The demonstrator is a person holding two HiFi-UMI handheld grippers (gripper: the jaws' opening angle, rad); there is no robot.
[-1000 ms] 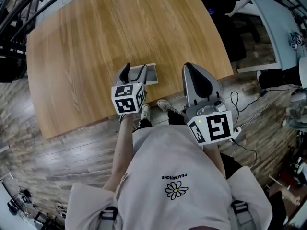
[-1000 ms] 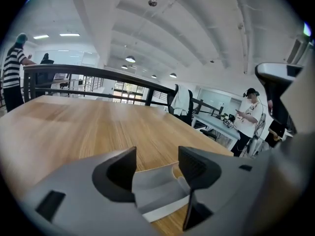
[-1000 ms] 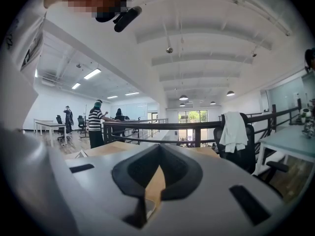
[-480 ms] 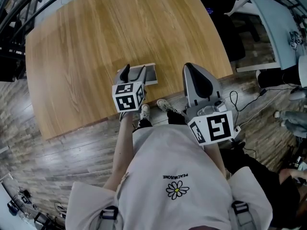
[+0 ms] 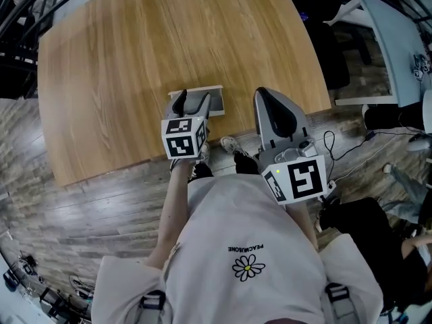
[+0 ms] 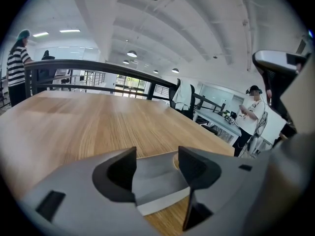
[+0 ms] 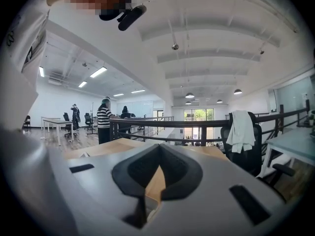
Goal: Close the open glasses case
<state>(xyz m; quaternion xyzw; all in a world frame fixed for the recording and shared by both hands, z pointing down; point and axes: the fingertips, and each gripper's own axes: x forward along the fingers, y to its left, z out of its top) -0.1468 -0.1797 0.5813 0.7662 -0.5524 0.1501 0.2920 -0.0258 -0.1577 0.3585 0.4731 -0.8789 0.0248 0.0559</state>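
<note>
Wooden surface [image 5: 128, 52] in an open office, a grey glasses case [image 5: 215, 104] lying at its near edge, a tool at either side.
At left, the left tool [image 5: 191, 101] hangs over the case, jaws apart, the case showing between them; whether they touch it is unclear. Just right of the case, the right tool [image 5: 268, 98] sits above the surface's near edge, jaws pressed together on nothing.

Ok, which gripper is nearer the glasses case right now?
Left. The left gripper is right over the glasses case, jaws apart with the case showing between them. The right gripper is off to the case's right, jaws together, apart from it.
</note>
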